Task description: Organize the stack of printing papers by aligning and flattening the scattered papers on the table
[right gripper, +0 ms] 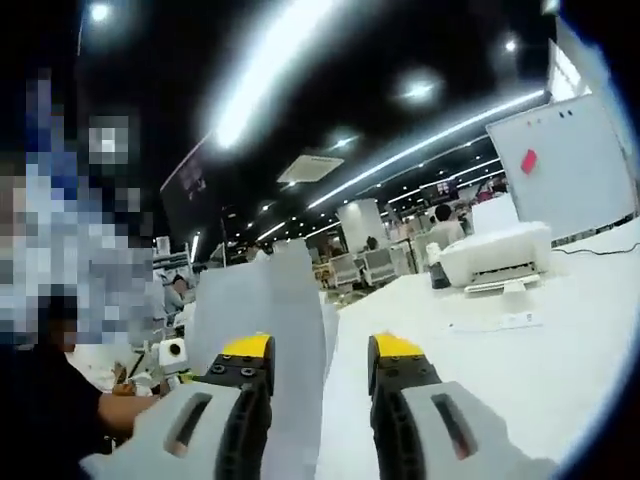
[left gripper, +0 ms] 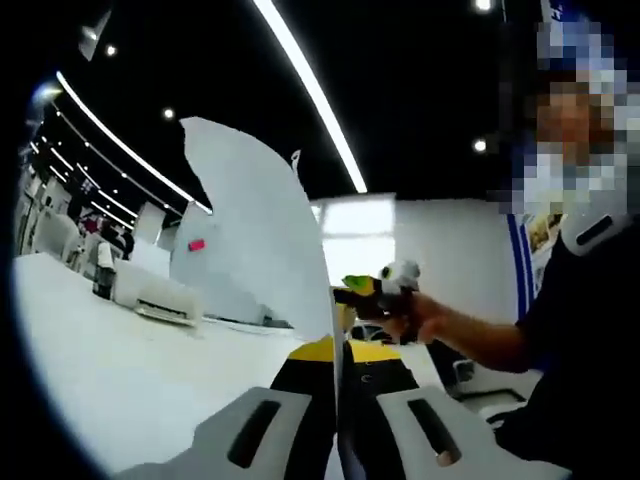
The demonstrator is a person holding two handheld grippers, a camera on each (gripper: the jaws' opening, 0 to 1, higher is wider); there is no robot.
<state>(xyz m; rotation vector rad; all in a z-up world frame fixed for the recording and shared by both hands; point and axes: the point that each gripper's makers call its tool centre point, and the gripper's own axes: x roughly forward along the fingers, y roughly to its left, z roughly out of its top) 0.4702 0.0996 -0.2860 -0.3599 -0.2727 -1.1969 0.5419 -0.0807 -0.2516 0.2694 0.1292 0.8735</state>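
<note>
A white sheet of paper (left gripper: 260,230) stands upright, curving up from between my left gripper's (left gripper: 340,352) yellow-tipped jaws, which are shut on its lower edge. In the right gripper view the paper (right gripper: 285,300) rises behind the left jaw and partly into the gap. My right gripper (right gripper: 320,350) is open, its jaws well apart and not pinching the sheet. The right gripper (left gripper: 385,290) also appears past the paper in the left gripper view, held by a hand (left gripper: 425,318). The left gripper (right gripper: 170,355) appears low on the left in the right gripper view.
The white table (left gripper: 120,370) stretches left and away. A white printer (right gripper: 495,255) sits on it, also seen as the printer (left gripper: 160,297). A whiteboard (right gripper: 570,165) with a red magnet stands behind. A person's dark sleeve (left gripper: 590,330) fills the right side.
</note>
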